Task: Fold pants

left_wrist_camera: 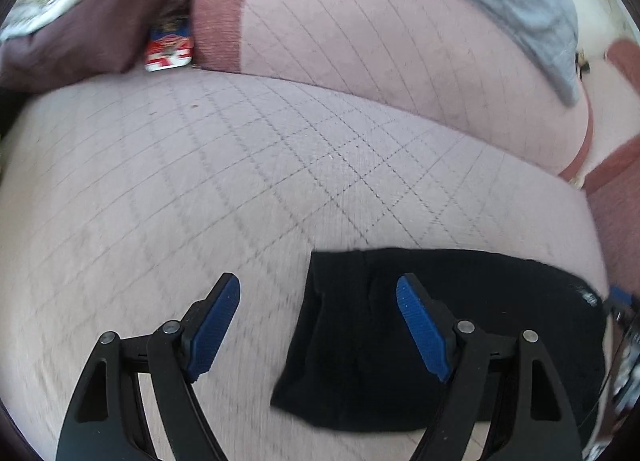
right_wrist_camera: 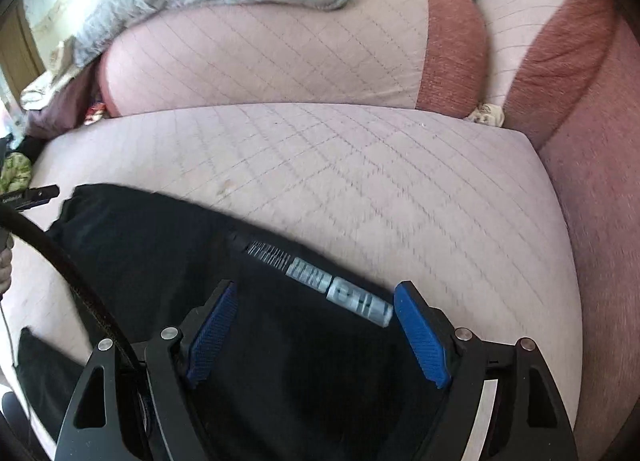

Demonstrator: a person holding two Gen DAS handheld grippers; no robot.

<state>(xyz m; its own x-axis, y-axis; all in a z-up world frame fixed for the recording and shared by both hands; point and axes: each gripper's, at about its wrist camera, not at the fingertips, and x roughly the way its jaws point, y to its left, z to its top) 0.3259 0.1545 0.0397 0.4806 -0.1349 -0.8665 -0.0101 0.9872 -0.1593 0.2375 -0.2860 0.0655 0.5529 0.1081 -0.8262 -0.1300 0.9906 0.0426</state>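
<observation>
Black pants (right_wrist_camera: 160, 261) flat on quilted sofa seat (left_wrist_camera: 200, 181); left gripper (left_wrist_camera: 318, 325) and right gripper (right_wrist_camera: 314, 325) above them, jaws wide, gripping nothing.

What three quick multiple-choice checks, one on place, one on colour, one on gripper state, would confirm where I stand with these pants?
1. Where do the black pants lie?
A. On the quilted sofa seat cushion
B. Over the backrest
C. On the floor

2. What colour are the pads on the gripper fingers?
A. Red
B. Blue
C. Green

3. How do the left gripper and right gripper stand?
A. Both shut on cloth
B. One open, one shut
C. Both open, holding nothing

Answers: 1 A, the pants spread flat on the seat in both views; 2 B, the ribbed pads show blue; 3 C, a wide gap shows between each pair of fingers.
</observation>
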